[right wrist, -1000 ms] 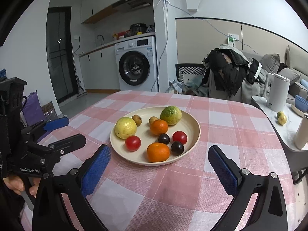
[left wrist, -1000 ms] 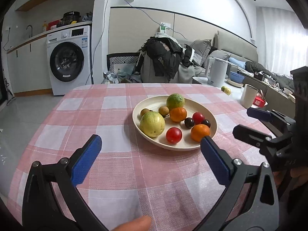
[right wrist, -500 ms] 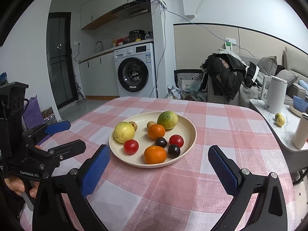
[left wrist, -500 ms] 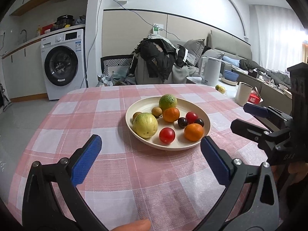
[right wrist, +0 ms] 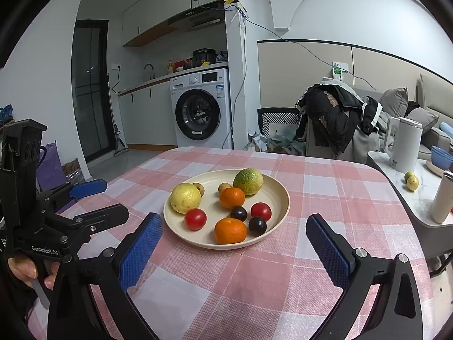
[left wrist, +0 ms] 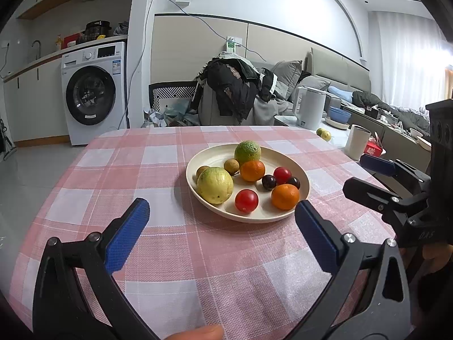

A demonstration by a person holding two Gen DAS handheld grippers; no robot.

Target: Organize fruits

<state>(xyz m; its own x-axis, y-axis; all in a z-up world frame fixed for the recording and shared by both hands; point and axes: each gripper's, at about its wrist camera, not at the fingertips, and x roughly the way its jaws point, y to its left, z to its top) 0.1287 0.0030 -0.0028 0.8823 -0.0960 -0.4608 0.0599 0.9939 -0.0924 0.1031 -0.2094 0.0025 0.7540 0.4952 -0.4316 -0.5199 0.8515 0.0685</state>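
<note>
1. Both grippers hang over the pink-and-white checked tablecloth, short of the cream plate, and neither touches a fruit.
2. The left gripper has its blue pads spread wide with nothing between them; the plate sits just beyond its tips.
3. The right gripper is spread just as wide and equally empty, its pads flanking the plate's near rim in its own view.
4. All the fruit sits on the plate: a big yellow-green guava on the left, with a small brown fruit tucked behind it.
5. At the back, a green citrus touches an orange, and another small brown fruit sits beside them.
6. Nearer the front lie a red tomato and a second orange.
7. Between the oranges cluster a second red tomato and two dark plums.
8. Off to the right, a side counter holds a white kettle and two small yellow-green fruits, well apart from the plate.
</note>
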